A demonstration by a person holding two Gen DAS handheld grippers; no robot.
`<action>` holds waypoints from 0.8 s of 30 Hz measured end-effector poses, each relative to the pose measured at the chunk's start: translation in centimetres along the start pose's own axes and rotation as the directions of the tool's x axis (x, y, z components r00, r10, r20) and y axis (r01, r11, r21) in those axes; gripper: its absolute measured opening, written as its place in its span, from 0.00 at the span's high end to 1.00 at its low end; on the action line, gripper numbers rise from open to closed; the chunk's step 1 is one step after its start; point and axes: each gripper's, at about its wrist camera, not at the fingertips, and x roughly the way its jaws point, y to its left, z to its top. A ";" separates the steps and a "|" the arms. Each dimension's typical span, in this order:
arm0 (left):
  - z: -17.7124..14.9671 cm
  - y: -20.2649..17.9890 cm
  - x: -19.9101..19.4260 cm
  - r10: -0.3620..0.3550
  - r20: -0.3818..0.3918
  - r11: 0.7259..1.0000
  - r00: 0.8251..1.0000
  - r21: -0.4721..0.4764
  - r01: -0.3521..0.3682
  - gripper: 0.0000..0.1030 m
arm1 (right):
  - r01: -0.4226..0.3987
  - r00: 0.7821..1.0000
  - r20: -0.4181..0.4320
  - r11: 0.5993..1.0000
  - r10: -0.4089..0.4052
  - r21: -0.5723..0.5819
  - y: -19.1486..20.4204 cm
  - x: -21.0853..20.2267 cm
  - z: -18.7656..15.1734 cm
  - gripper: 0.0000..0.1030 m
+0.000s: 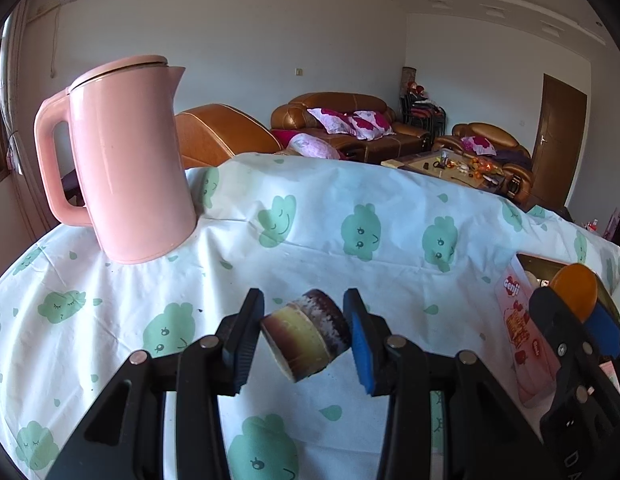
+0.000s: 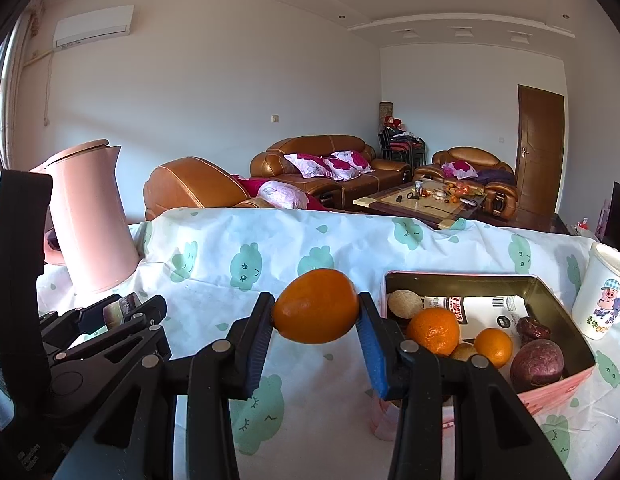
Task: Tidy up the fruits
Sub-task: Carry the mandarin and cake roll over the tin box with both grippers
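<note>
My left gripper (image 1: 304, 328) is shut on a short piece of sugar cane (image 1: 306, 336) with dark purple skin and a yellowish band, held just above the tablecloth. It also shows at the left of the right wrist view as the left gripper (image 2: 118, 312). My right gripper (image 2: 315, 312) is shut on an orange (image 2: 315, 306), held above the cloth just left of a pink tin box (image 2: 549, 292). The box holds two smaller oranges (image 2: 437, 330), a purple round fruit (image 2: 535, 364), a dark date and a packet. In the left wrist view the right gripper (image 1: 577, 312) with its orange (image 1: 573, 290) is at the far right.
A pink kettle (image 1: 126, 160) stands at the table's back left. A white mug (image 2: 601, 300) with a cartoon pig stands right of the box. A white tablecloth (image 1: 310, 240) with green prints covers the table. Brown sofas and a coffee table lie beyond its far edge.
</note>
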 end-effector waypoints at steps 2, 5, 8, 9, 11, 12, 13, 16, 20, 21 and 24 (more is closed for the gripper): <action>-0.2 -0.7 -0.3 -0.018 -0.001 1.000 1.000 0.008 0.018 0.58 | 0.008 1.000 -0.006 1.000 -0.008 0.001 -0.6 -0.3 -0.1 0.57; -0.5 -2.4 -0.7 -0.063 -0.009 0.997 0.998 0.034 0.063 0.58 | 0.029 0.999 -0.017 0.999 -0.028 0.027 -2.6 -1.0 -0.3 0.57; -0.6 -4.8 -1.3 -0.114 -0.009 0.991 0.993 0.063 0.114 0.58 | 0.086 0.996 -0.025 0.994 -0.085 0.064 -5.9 -1.5 -0.2 0.57; -0.6 -5.6 -1.5 -0.137 -0.007 0.988 0.991 0.069 0.137 0.58 | 0.108 0.994 -0.029 0.992 -0.107 0.071 -7.2 -1.5 -0.2 0.57; -0.5 -7.5 -2.0 -0.176 -0.004 0.980 0.984 0.090 0.175 0.58 | 0.149 0.988 -0.041 0.985 -0.146 0.084 -9.7 -1.4 -0.1 0.57; -0.4 -8.6 -2.3 -0.193 0.000 0.976 0.981 0.104 0.192 0.58 | 0.166 0.985 -0.051 0.982 -0.162 0.089 -10.9 -1.3 -0.1 0.57; -0.4 -9.7 -2.5 -0.213 0.004 0.970 0.977 0.118 0.211 0.58 | 0.177 0.983 -0.066 0.979 -0.171 0.097 -12.1 -1.0 -0.1 0.57; -0.4 -13.0 -3.0 -0.264 0.007 0.953 0.965 0.156 0.260 0.58 | 0.167 0.981 -0.122 0.979 -0.153 0.116 -15.0 0.3 -0.4 0.57; -0.5 -16.2 -2.3 -0.315 -0.021 0.935 0.949 0.163 0.314 0.58 | 0.093 0.985 -0.160 0.973 -0.060 0.210 -17.8 1.3 -0.6 0.57; -0.7 -16.8 -2.1 -0.322 -0.032 0.932 0.946 0.166 0.322 0.58 | 0.062 0.986 -0.164 0.971 -0.024 0.231 -18.3 1.5 -0.7 0.56; -0.9 -17.7 -1.2 -0.314 -0.057 0.932 0.948 0.171 0.319 0.58 | 0.014 0.984 -0.176 0.969 0.030 0.246 -19.1 2.0 -0.9 0.56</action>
